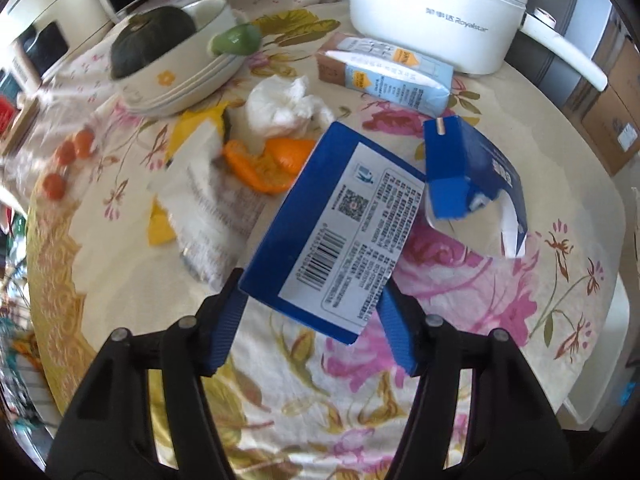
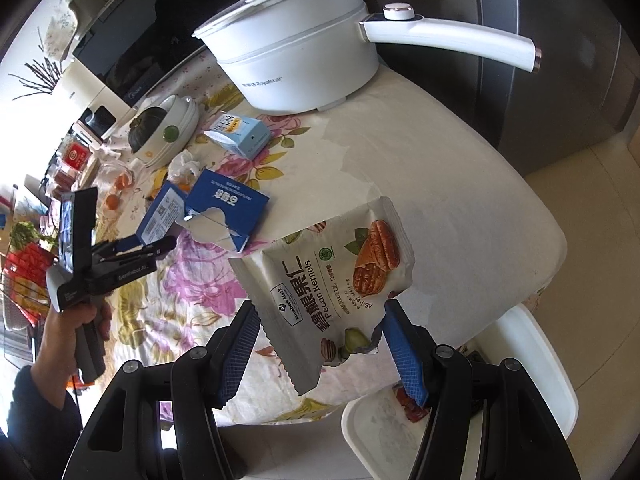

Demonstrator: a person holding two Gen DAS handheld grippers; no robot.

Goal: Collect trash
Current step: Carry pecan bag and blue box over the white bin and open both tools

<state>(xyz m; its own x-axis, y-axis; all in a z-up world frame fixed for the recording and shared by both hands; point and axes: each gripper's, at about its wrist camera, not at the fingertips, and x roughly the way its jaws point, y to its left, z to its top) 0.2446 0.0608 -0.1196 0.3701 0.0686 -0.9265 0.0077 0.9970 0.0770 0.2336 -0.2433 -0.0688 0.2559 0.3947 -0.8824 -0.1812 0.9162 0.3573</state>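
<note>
Much of the bench [image 2: 460, 184] near its rounded edge lies bare, floral cloth covering the rest. White pot [image 2: 296, 60] stands at the far side, bowls [image 1: 180, 72] and a torn blue box [image 1: 476, 176] crowding the middle. Right gripper [image 2: 320, 344] clamps a pecan bag [image 2: 332, 276] over the edge; left gripper [image 1: 312, 320] grips a blue carton [image 1: 340, 224] above the cloth.

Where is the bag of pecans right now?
The pecan bag shows in the right wrist view, held between the jaws of the right gripper, above the table's near edge and just right of the torn blue box.
</note>
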